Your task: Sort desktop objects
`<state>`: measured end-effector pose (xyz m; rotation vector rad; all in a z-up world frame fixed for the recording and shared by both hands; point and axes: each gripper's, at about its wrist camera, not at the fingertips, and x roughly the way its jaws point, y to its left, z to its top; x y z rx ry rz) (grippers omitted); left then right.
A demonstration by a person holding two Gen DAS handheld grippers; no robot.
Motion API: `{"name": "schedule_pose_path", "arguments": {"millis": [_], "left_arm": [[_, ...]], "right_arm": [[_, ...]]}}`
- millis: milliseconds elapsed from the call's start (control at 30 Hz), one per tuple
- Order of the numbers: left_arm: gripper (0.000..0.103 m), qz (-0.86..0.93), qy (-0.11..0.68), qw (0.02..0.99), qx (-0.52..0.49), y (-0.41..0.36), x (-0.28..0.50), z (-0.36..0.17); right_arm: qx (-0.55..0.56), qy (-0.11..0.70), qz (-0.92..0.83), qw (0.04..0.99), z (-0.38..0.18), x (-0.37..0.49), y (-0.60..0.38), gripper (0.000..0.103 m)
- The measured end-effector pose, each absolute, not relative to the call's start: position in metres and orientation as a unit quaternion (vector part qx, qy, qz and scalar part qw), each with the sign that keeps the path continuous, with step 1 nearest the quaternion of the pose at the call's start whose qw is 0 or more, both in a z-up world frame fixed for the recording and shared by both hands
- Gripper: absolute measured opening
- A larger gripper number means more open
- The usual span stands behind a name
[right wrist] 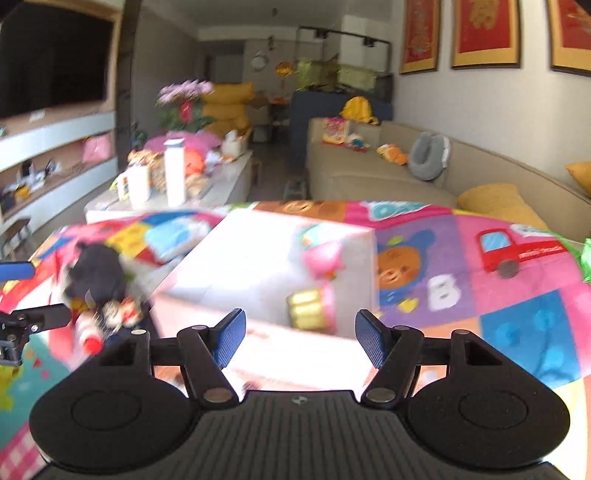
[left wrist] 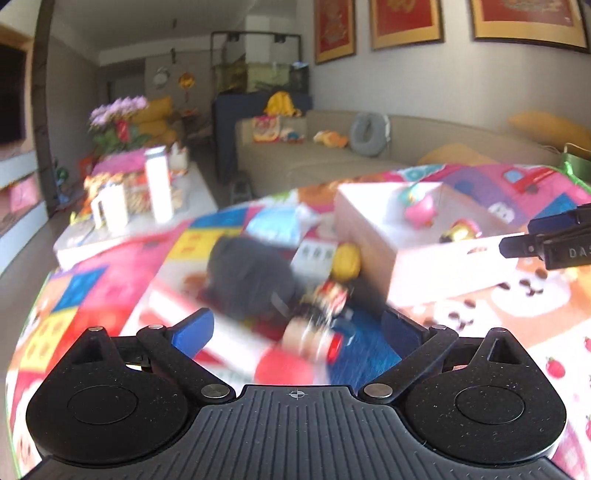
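While the left wrist view is blurred, the left hand-held gripper [left wrist: 297, 330] stands wide open with nothing pressed between its blue pads, above a small toy figure [left wrist: 325, 306] lying beside a black plush toy [left wrist: 251, 277] on the colourful table [left wrist: 110, 280]. A white box [left wrist: 373, 221] sits near the table's far edge. In the right wrist view, the right hand-held gripper [right wrist: 299, 341] is open and empty over the box's near rim, a yellow toy [right wrist: 308, 306] inside it.

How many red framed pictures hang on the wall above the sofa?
3, side by side: the left picture, the middle picture and the right picture, partly cut off by the image edge. More may hang beyond view.
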<state>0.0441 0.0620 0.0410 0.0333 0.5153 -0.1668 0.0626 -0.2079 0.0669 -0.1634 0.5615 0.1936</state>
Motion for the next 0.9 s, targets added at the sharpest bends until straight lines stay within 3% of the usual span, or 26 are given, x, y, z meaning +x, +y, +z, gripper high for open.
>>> {"name": "schedule_pose_path", "arguments": {"millis": [233,300,400,733,900], "left_arm": [[0.101,-0.045,0.284,0.957,-0.037,0.087,0.034,0.016],[0.101,-0.047,0.283,0.957,-0.037,0.087,0.030,0.012],[0.102,-0.049,0.280,0.958,-0.035,0.085,0.029,0.011],[0.102,-0.011,0.295,0.950,-0.103,0.101,0.035,0.006],[0.102,-0.006,0.291,0.949,-0.121,0.106,0.033,0.006]], "right_arm": [[-0.121,0.293,0.143,0.938,0.051,0.050,-0.155,0.066],[-0.123,0.290,0.144,0.938,0.053,0.052,-0.148,0.056],[-0.107,0.297,0.141,0.938,0.058,0.060,-0.149,0.049],[-0.113,0.326,0.200,0.917,0.034,0.075,-0.112,0.048],[-0.116,0.350,0.186,0.911,0.010,0.101,-0.093,0.033]]}}
